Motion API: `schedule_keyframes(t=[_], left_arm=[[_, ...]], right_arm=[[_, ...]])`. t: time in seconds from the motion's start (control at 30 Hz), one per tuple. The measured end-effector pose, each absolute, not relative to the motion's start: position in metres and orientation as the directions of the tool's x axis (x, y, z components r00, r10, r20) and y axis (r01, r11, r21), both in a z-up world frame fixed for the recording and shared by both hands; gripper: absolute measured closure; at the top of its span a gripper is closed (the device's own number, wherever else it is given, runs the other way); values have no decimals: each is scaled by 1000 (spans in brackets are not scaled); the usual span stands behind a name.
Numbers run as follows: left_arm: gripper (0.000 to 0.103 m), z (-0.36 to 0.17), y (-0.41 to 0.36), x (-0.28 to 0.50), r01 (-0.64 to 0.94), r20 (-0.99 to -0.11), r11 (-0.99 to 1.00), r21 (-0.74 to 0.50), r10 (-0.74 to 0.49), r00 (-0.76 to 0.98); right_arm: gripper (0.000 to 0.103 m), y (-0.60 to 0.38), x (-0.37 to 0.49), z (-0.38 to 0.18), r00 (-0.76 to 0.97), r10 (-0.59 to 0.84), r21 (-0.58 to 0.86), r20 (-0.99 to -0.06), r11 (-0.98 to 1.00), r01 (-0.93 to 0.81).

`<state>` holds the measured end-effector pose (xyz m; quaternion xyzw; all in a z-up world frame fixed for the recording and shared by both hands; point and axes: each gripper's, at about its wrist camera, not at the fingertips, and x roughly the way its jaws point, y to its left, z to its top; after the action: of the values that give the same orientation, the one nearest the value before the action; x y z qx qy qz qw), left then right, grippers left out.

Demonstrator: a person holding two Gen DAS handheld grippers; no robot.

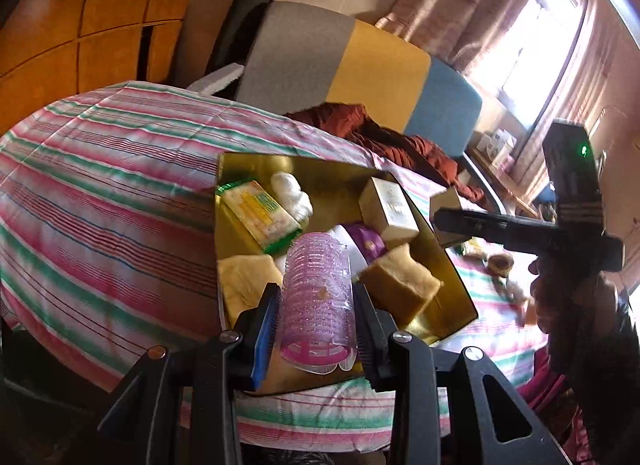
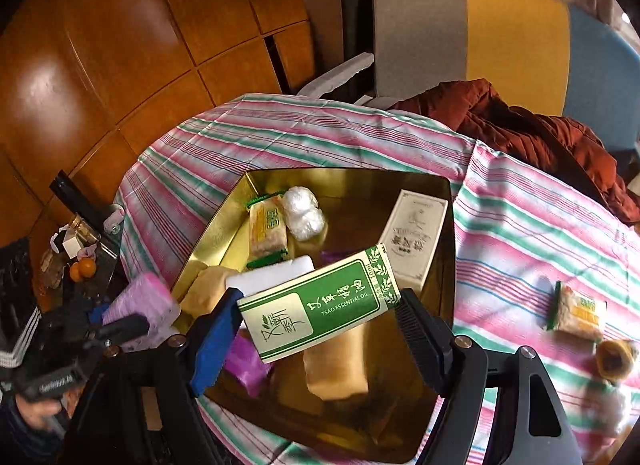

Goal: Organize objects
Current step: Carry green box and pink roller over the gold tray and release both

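Rust jacket (image 2: 540, 133) by tricolor chair (image 1: 360, 65), wood wardrobe (image 2: 120, 45).

We logged both grippers as black plastic frames with round silver and copper screw heads: the left gripper (image 1: 316, 305) had ribbed black pads, one backed in blue. The right gripper (image 2: 320, 329) matched, blue pad left, black ribbed pad right. Its housing carried a green LED.

"TSAO ESSENTIAL OIL" on green-and-cream box (image 2: 320, 305)
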<state>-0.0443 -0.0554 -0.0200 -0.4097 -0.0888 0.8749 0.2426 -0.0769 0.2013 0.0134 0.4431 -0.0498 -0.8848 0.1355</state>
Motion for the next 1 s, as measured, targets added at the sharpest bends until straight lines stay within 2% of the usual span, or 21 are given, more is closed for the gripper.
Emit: schedule_keyframes(t=[0.07,0.33,0.57,0.67,0.83,1.0], left_arm=[[68,-11,-72,-53,-320,-642,-857,-403,514,-569],[68,20,-107,-68,-253,-594,-891,-378,443,-671],[68,-1,-80,-62,-332,-647,-862,-383,507,-570],[68,-12,-68,-59,-359,-651,-825,-436,564,-508],[68,-19,-37,-53,-419,-674,-792,-445,604,-425],[68,-29,2,-55,-467,-656,-737,-488,663,-360]], right_arm=[[25,199,-83,13,-567,-278,205,-775,-960,191],[25,196,-105,5,-561,-273,213,-781,-962,172],[25,191,-130,-1,-551,-282,215,-785,-959,184],[25,188,-138,1,-555,-288,215,-781,-957,194],[25,189,-148,-3,-547,-280,202,-789,-959,201],[25,192,-161,4,-546,-267,161,-794,-959,234]])
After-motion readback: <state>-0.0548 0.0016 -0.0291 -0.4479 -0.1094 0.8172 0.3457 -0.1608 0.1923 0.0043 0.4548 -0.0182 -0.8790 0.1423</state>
